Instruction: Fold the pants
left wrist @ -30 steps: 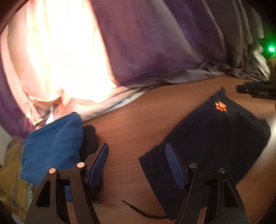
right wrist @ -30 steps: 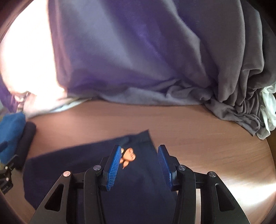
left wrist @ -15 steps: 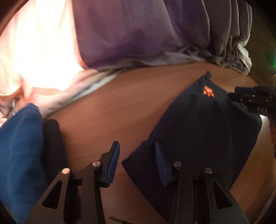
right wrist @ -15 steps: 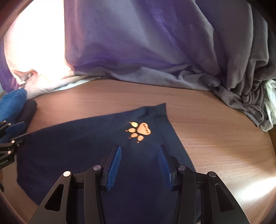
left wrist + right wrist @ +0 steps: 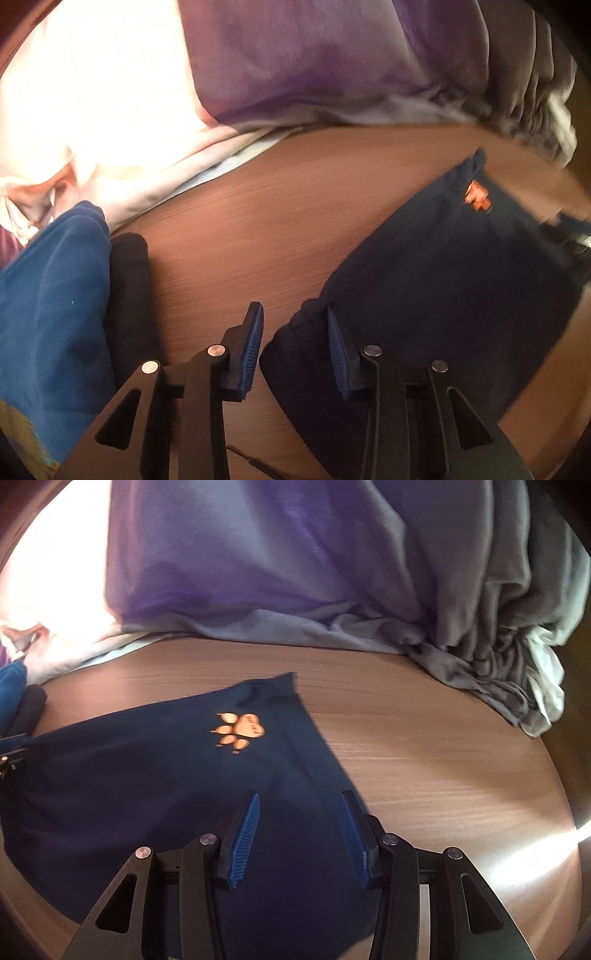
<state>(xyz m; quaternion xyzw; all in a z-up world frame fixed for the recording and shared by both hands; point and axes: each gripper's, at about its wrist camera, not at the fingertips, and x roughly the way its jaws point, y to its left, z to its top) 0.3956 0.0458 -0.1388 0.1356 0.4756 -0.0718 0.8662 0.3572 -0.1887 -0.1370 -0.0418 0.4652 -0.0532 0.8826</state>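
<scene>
Left gripper (image 5: 293,341): jaws closing, not yet pinching; the near left corner of the pants (image 5: 443,295) bunches up between the blue pads, which stand clear of the cloth.
Right gripper (image 5: 299,829): jaws part-spread over the right edge of the pants (image 5: 166,794), holding nothing; one pad over cloth, the other at the hem beside bare table (image 5: 443,757).
Pants: dark navy, spread flat on the wood ahead of both tools, orange paw print (image 5: 240,731) up, far corner slightly curled.
Risk, left: the pads may catch only the top layer or slide off the bunched corner, so the fold drags crooked.
Risk, right: a pinch this close to the hem may miss the cloth.
Risk, clutter: the blue garment (image 5: 48,314) lies just left of the left tool and could snag.
</scene>
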